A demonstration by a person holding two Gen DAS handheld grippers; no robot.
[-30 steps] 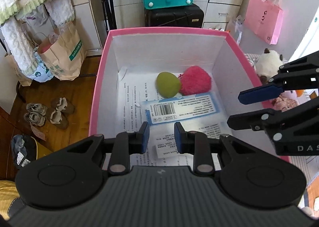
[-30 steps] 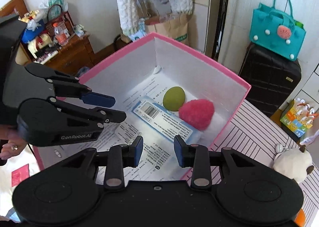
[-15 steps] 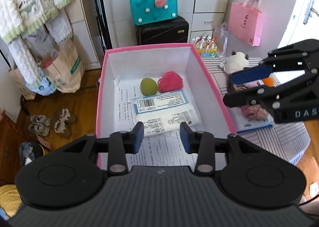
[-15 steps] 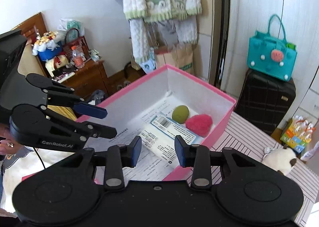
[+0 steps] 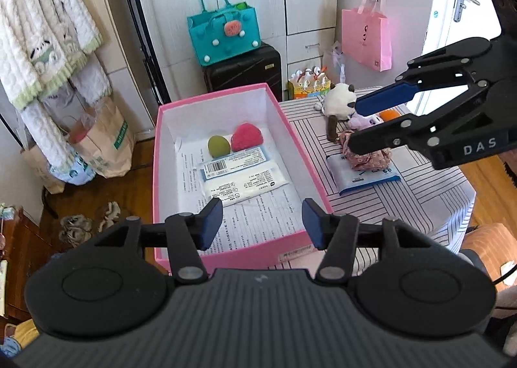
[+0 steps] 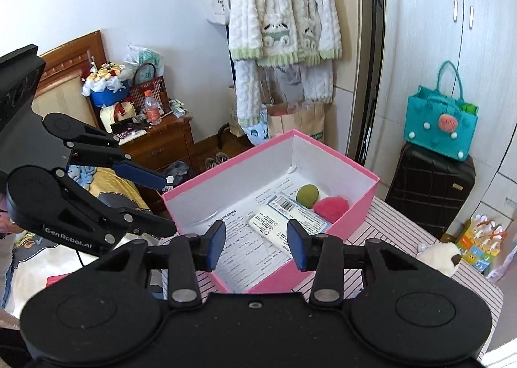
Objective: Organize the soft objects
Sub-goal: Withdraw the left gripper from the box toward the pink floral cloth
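The pink box (image 5: 226, 253) stands on the striped table (image 5: 420, 203) and holds a green egg-shaped soft toy (image 5: 218, 145), a red plush (image 5: 247, 137), a blue-edged packet (image 5: 232, 162) and a white packet (image 5: 248, 185) on printed paper. My left gripper (image 5: 262, 222) hovers above the box's near end. Its jaws are opening with nothing between them. My right gripper (image 5: 355, 124) hangs over the table right of the box, jaws also opening and empty. Under it lie a floral fabric piece (image 5: 366, 157) on a blue tissue pack (image 5: 371, 178) and a plush cat (image 5: 337, 102).
A teal bag (image 5: 223, 35) sits on a black suitcase (image 5: 245, 69) behind the box. A pink bag (image 5: 366, 39) hangs at the back right. Paper bags (image 5: 100, 141) and shoes (image 5: 87, 222) are on the wooden floor to the left. Fleece clothes (image 6: 284, 22) hang above.
Both grippers have pulled back and upward away from the box, and their jaws have widened. The white packet and more of the table now show.
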